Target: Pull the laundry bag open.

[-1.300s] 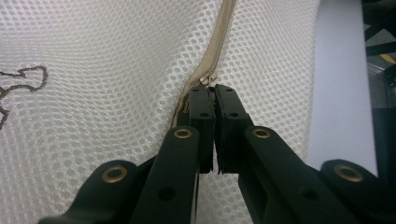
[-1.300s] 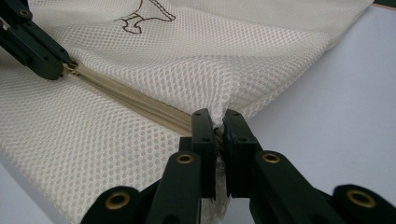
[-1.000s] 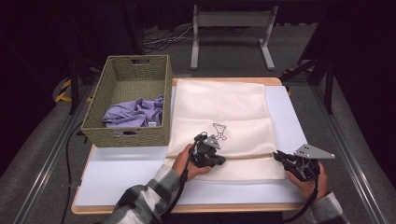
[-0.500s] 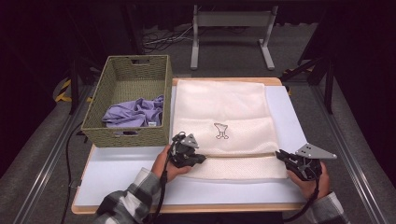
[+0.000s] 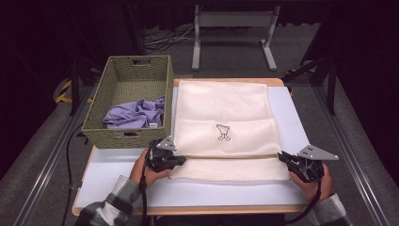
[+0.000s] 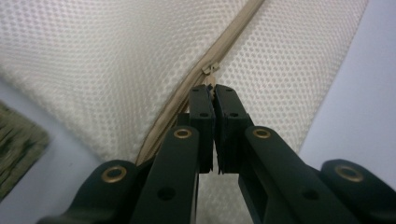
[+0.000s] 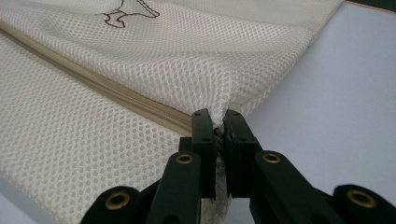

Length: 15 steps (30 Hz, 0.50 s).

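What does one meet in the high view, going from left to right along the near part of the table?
Wicker basket holding purple cloth → left hand-held gripper → cream mesh bag → right hand-held gripper.

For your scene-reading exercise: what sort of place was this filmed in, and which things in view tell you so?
Probably a staged recording bench rather than a home: a white-topped table ringed by black curtains, with metal floor rails and cables beside it. The mesh laundry bag and woven basket look like set props.
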Each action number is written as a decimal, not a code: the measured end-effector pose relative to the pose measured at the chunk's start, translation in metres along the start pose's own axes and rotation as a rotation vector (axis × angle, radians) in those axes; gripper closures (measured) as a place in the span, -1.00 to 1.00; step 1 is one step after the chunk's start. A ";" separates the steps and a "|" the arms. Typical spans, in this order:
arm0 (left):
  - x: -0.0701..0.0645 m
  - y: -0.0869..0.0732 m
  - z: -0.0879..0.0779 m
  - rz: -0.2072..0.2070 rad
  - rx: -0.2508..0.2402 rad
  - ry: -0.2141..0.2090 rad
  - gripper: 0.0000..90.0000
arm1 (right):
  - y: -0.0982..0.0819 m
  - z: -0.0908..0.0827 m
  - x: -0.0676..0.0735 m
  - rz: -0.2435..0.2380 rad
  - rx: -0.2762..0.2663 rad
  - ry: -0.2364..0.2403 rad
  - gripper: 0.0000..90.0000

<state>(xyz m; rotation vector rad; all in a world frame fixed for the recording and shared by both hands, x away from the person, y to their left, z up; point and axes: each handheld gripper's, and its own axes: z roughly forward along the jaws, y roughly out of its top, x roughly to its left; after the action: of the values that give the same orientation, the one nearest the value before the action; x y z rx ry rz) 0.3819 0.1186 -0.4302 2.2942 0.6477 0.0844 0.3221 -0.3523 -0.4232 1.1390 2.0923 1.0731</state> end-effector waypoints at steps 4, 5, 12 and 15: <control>0.007 -0.012 -0.008 -0.022 0.002 0.019 0.94 | 0.000 0.000 -0.001 0.005 -0.001 -0.004 0.88; 0.007 -0.014 -0.009 -0.029 0.004 0.026 0.94 | 0.000 0.000 -0.001 0.005 0.000 -0.004 0.89; 0.016 -0.031 -0.023 -0.066 0.006 0.058 0.94 | -0.001 -0.001 -0.003 0.009 0.000 -0.010 0.88; 0.017 -0.040 -0.029 -0.083 0.002 0.075 0.94 | -0.001 0.000 -0.001 0.007 0.004 0.006 0.88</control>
<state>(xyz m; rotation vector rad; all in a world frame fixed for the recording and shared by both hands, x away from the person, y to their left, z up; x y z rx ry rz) 0.3730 0.1693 -0.4381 2.2715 0.7805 0.1308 0.3222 -0.3532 -0.4239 1.1480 2.0971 1.0768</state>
